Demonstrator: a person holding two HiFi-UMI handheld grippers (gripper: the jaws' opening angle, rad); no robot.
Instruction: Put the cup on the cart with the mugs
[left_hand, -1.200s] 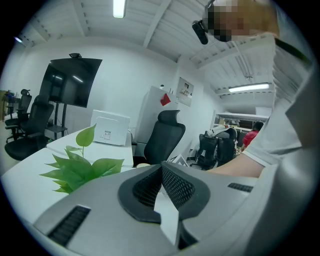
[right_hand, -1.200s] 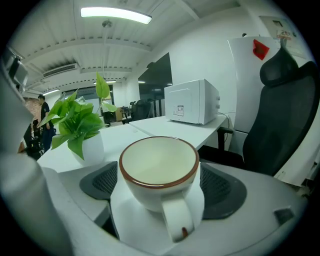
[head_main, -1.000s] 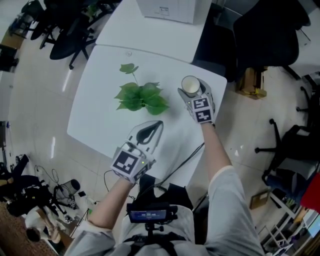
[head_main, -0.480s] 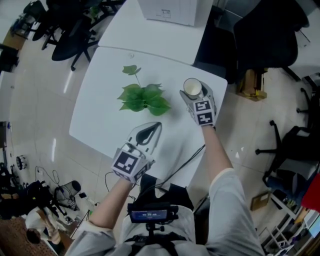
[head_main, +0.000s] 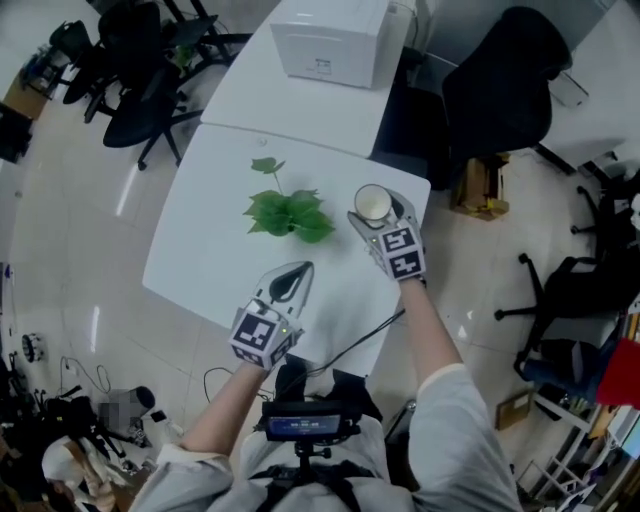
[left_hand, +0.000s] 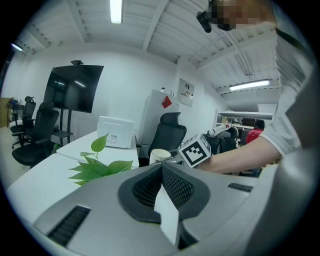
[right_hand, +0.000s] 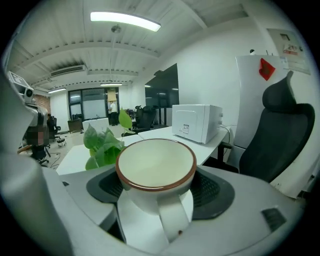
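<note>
The cup (right_hand: 156, 170), white with a brown rim and nothing in it, sits upright between the jaws of the right gripper (head_main: 380, 210), its mouth up and its handle turned back toward the gripper's camera. The dark ribbed pads (right_hand: 212, 190) press on its wall from both sides, so the claw is clamped on the cup with the jaws standing wide. Seen from the head view, the cup is just to the right of the green plant (head_main: 288, 210), close to it but apart from its leaves. Whether its base rests on the white table (head_main: 200, 250) or hangs just over it cannot be told.

The plant lies spread on that table, one leaf on a thin stalk reaching away from the person. On the near side of the plant, toward the person, the left gripper (head_main: 292, 278) is held over the table with its tips pointing at the leaves. Its jaws are closed flat against each other and nothing is between them.

A dark cable (head_main: 360, 335) runs off the table edge on the near side of the plant, between the two forearms. Beyond the plant a second white table (head_main: 260, 95) carries a white box (head_main: 330, 40). Beyond the plant and to its right stands a black office chair (head_main: 500, 95), and more dark chairs (head_main: 140, 60) are grouped well off beyond it to the left
</note>
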